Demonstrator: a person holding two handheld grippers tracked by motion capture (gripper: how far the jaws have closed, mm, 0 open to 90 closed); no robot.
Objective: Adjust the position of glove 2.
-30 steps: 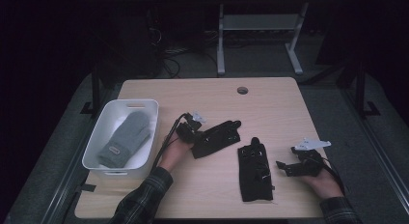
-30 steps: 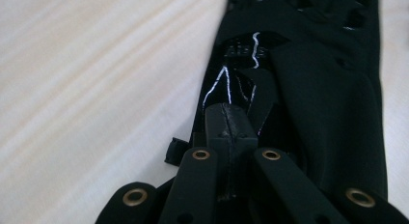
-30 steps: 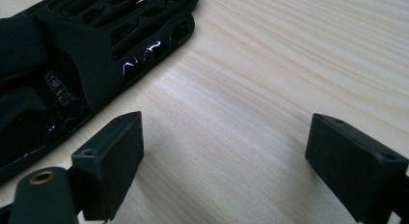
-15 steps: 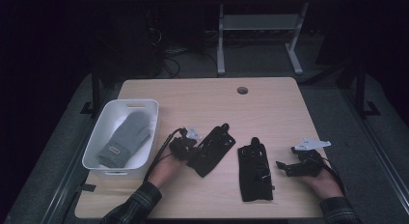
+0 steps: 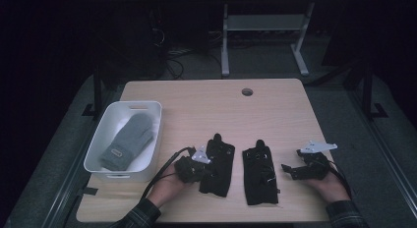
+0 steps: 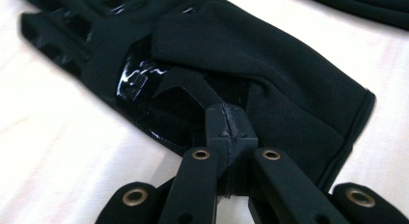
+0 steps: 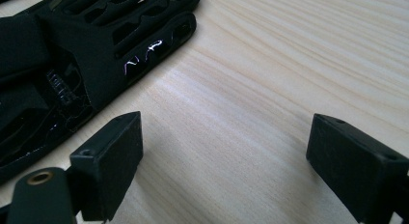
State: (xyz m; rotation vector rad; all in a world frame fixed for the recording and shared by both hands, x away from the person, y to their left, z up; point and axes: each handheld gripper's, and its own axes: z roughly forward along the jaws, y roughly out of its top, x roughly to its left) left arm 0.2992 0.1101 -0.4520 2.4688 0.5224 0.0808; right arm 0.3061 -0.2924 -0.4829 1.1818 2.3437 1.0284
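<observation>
The left gripper (image 5: 194, 168) sits at about seven o'clock on the table (image 5: 275, 110), its jaws pressed together and pinching the cuff edge of the left black glove (image 5: 217, 165); the left gripper view confirms the two tips meet on a fold of the fabric near the wrist opening (image 6: 226, 122). The cuff grip is judged deliberate: it is a firm hem, and the rest of the glove can trail flat across the wood rather than bunch. This glove lies slightly tilted, fingers toward twelve o'clock, just beside the right black glove (image 5: 260, 170), the two apart by a narrow strip of bare wood. The right gripper (image 5: 295, 170) rests at about five o'clock, just beside that second glove, its jaws spread wide with only bare tabletop between them, as the right gripper view shows (image 7: 226, 151); the glove's ribbed back lies off toward ten o'clock of that view (image 7: 96, 45), untouched. The posture reads as readiness, not contact. At nine o'clock stands a white bin (image 5: 101, 144) holding a grey mitten (image 5: 128, 140) laid flat inside. Judgement: the work in hand appears to be sorting gloves into the bin, with the pinched glove the likely next item and the bin within easy reach of the left hand.
</observation>
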